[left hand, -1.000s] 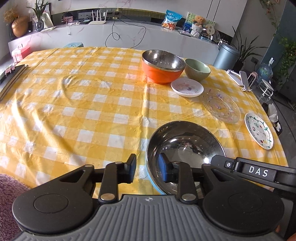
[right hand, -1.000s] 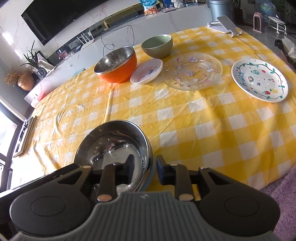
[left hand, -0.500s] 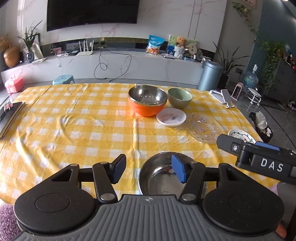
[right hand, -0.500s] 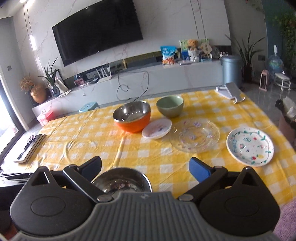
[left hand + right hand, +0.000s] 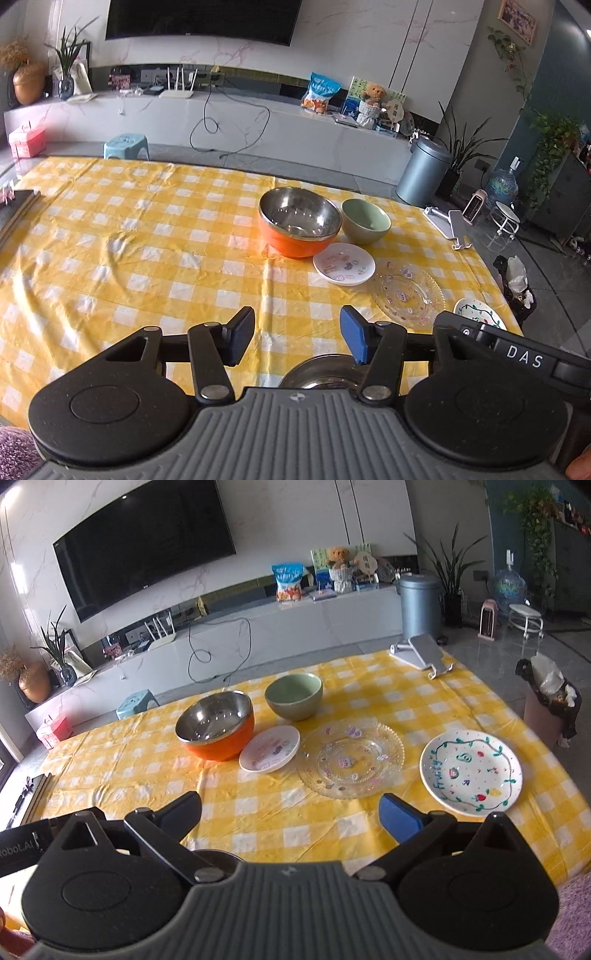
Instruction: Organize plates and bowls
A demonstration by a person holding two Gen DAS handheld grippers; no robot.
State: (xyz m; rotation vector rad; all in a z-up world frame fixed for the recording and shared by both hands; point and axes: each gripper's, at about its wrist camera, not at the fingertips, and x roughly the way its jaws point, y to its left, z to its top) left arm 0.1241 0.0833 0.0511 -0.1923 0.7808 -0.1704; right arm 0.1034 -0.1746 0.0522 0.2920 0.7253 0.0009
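Both grippers are empty: the right gripper [image 5: 290, 814] is wide open, and the left gripper [image 5: 297, 338] is closing a little on nothing. The steel bowl [image 5: 319, 371] sits on the counter [image 5: 147, 258] just under them. Next, reach ahead slowly to the orange bowl [image 5: 216, 733] and grab its rim gently.

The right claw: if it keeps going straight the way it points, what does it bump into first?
Probably the bare yellow checked tablecloth, just short of the clear glass plate. The right claw is open and empty; depth is hard to judge.

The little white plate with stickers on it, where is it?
In the right wrist view, the small white plate sits mid-table on the yellow checked cloth, between the orange bowl on its left and the clear glass plate on its right.
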